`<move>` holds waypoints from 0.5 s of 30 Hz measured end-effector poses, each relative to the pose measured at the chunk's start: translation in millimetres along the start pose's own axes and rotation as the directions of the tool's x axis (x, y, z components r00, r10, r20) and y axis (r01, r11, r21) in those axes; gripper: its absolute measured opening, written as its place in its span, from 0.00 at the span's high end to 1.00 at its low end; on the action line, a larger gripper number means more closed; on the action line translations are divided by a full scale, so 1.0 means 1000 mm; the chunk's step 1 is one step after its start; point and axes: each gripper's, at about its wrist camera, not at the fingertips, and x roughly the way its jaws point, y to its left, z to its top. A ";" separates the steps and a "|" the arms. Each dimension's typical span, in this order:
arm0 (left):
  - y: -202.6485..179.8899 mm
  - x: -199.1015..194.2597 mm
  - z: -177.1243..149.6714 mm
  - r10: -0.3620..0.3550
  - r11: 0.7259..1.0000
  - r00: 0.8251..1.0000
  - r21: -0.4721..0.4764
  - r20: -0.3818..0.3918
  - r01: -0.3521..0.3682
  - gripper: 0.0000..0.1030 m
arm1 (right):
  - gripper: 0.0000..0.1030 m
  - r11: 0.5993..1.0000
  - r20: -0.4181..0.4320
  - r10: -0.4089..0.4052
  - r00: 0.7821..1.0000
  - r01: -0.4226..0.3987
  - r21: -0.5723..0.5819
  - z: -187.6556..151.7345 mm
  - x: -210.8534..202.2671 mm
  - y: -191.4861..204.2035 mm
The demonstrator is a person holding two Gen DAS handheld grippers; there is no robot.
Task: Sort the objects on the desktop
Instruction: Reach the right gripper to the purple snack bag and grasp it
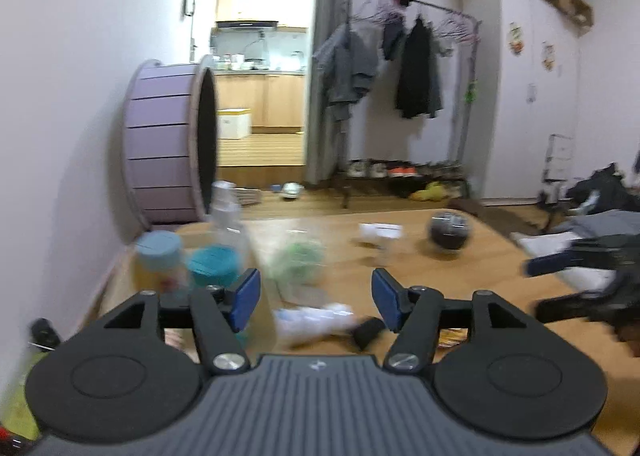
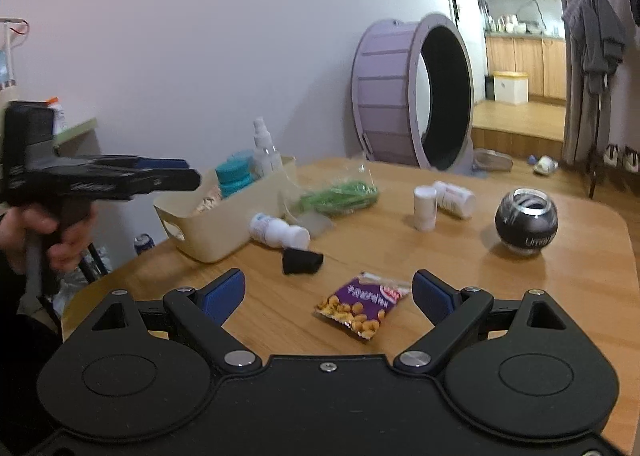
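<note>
My left gripper (image 1: pixel 316 296) is open and empty, hovering over the beige basket's (image 2: pixel 208 240) right end. Below it lie a white bottle (image 1: pixel 312 320) and a small black piece (image 1: pixel 368 330); this view is blurred. The basket holds teal-lidded jars (image 2: pixel 234 175) and a clear spray bottle (image 2: pixel 264 149). My right gripper (image 2: pixel 328 294) is open above the wooden table (image 2: pixel 460 276), with a purple snack packet (image 2: pixel 362 306) lying between its fingers. In the right wrist view the white bottle (image 2: pixel 280 232) and black piece (image 2: pixel 302 260) rest beside the basket. A hand holds the left gripper (image 2: pixel 180 171) at the left.
A green bag (image 2: pixel 340 193), two white bottles (image 2: pixel 425 207) and a black gyro ball (image 2: pixel 526 223) lie further out on the table. A purple wheel (image 2: pixel 404 95) stands on the floor behind. The right gripper (image 1: pixel 580 280) shows at the right of the left wrist view.
</note>
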 end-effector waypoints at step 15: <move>-0.025 0.011 -0.036 -0.091 0.996 0.995 -0.018 -0.031 0.090 0.38 | 0.13 0.994 -0.119 -0.097 0.988 0.103 0.048 -0.010 0.067 -0.013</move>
